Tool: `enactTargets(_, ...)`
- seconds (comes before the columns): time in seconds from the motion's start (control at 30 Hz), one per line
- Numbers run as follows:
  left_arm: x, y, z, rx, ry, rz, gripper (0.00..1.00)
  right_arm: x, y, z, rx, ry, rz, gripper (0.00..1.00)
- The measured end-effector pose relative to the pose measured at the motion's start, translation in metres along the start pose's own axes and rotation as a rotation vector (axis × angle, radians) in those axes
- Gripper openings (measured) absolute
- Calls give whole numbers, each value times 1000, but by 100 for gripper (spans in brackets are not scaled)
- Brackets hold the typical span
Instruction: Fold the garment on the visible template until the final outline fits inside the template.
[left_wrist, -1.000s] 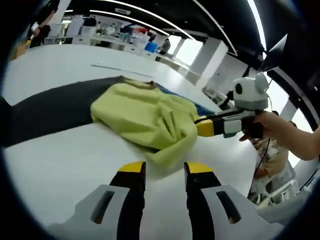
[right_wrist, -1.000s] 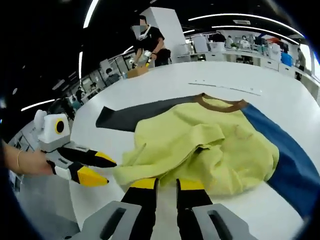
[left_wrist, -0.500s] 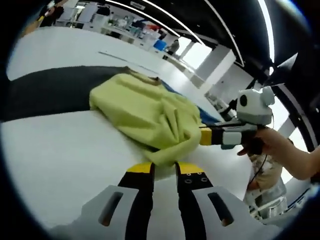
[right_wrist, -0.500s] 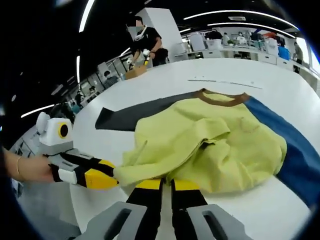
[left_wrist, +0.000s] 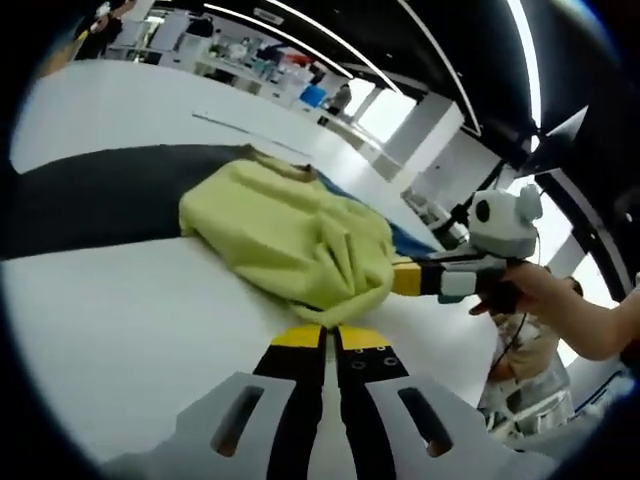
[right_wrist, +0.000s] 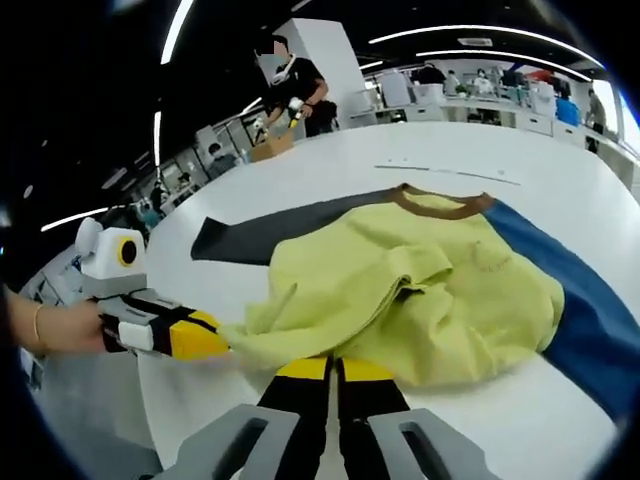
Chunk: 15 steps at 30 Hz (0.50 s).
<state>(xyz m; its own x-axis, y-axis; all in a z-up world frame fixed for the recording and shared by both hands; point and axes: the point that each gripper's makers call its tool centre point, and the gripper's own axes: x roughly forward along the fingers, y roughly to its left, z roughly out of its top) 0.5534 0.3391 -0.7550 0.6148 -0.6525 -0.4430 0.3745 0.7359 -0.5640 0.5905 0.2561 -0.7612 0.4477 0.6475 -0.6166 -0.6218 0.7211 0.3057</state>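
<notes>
In the left gripper view, the left gripper (left_wrist: 331, 338) sat at the near edge of a white table (left_wrist: 120, 300). A second before, its yellow-tipped jaws had stood apart, short of the cloth; now they were drawn together, with the near hem of the yellow-green garment (left_wrist: 290, 235) at their tips. They looked clamped on that hem, though the pinch itself was hard to make out. The garment lay bunched across a dark template (left_wrist: 90, 195), its brown collar at the far side. To the right, the right gripper (left_wrist: 400, 279), held in a person's hand (left_wrist: 515, 292), met the garment's right edge.

In the right gripper view, the right gripper (right_wrist: 333, 368) had likewise closed from a clear gap to jaws nearly touching, the garment's (right_wrist: 420, 290) near hem at the tips. The left gripper (right_wrist: 205, 340) pressed into the left corner of the cloth. A blue strip (right_wrist: 590, 320) showed to the right of the garment and the dark template (right_wrist: 280, 225) to the far left.

Both holds seemed set, so lifting the near hem for a fold looked ready to begin.
</notes>
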Motion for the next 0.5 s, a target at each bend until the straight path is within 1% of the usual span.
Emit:
enactTargets(0.1, -8, 1, 4, 1, -8, 7, 0, -4, -2, 1, -1, -1, -1, 0)
enactTargets(0.13, -11, 2, 7, -5, -21, 9, 0, -6, -2, 2, -5, 0, -1, 0)
enactTargets(0.27, -21, 0, 14, -23, -45, -1, 0, -16, -1, 3, -25, 1, -4, 0)
enactTargets(0.5, -32, -5, 23, -32, -52, -23, 0, -36, 2, 6, -51, -6, -7, 0)
